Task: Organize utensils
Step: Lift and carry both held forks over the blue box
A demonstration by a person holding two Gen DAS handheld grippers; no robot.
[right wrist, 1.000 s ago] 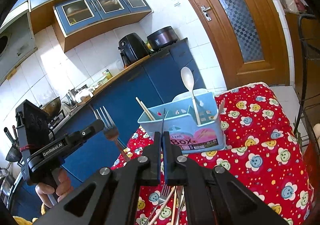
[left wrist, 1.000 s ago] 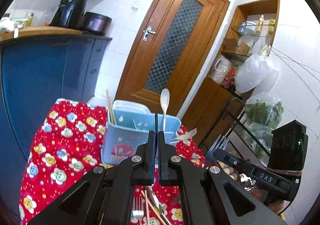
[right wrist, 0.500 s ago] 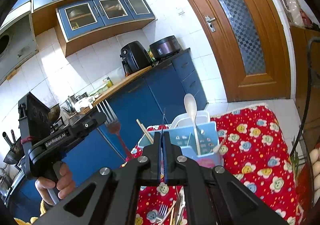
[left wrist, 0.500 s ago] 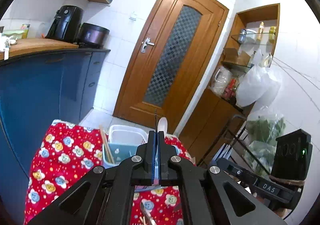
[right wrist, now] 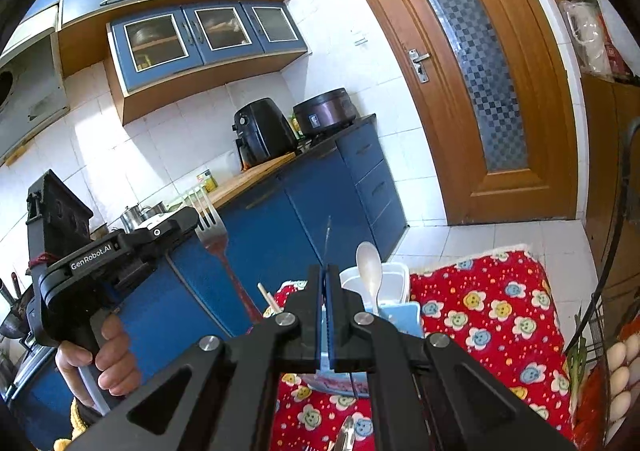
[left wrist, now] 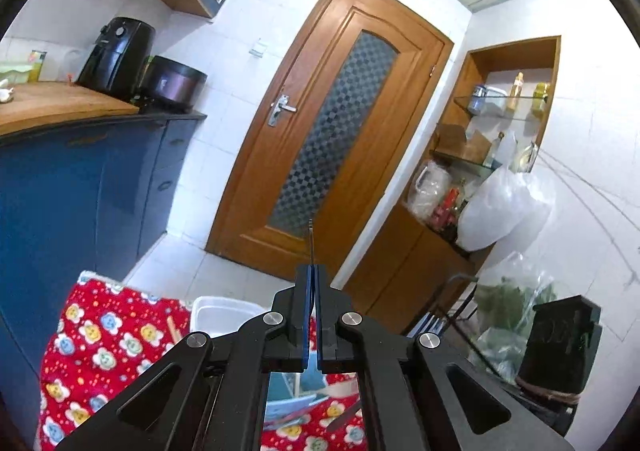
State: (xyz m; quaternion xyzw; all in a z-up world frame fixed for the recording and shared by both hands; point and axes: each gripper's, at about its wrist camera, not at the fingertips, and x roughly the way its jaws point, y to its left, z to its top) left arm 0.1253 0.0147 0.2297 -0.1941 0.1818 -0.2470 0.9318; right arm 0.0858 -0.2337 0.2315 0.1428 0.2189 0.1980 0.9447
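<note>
- Right wrist view, lettering: I read "GenRobot.AI" in white on the side of the left gripper. The pink label on the front of the utensil holder is mostly hidden behind my tool, and I cannot read it.
- Left gripper: its jaws are closed tight on a fork. The fork is metal with a reddish handle. It stands with the tines up and the handle slanting down past the fingers. A hand wraps the black grip below.
- Left wrist view: the same fork appears edge-on as a thin sliver rising from between the closed blue pads.
- Right gripper: its jaws are fully closed on a thin metal utensil. I see it edge-on and cannot tell what kind it is.
- Utensil holder: a light blue plastic box on the red flower-print cloth, directly beyond the right fingertips. A white spoon stands upright in it and a pale chopstick leans at its left end.
- White tub: smooth plastic with rounded corners, just behind the holder.
- Loose cutlery: shiny metal pieces lying on the cloth below the right gripper.
- Background: a wooden door with chequered glass, blue cabinets and a black air fryer.
</note>
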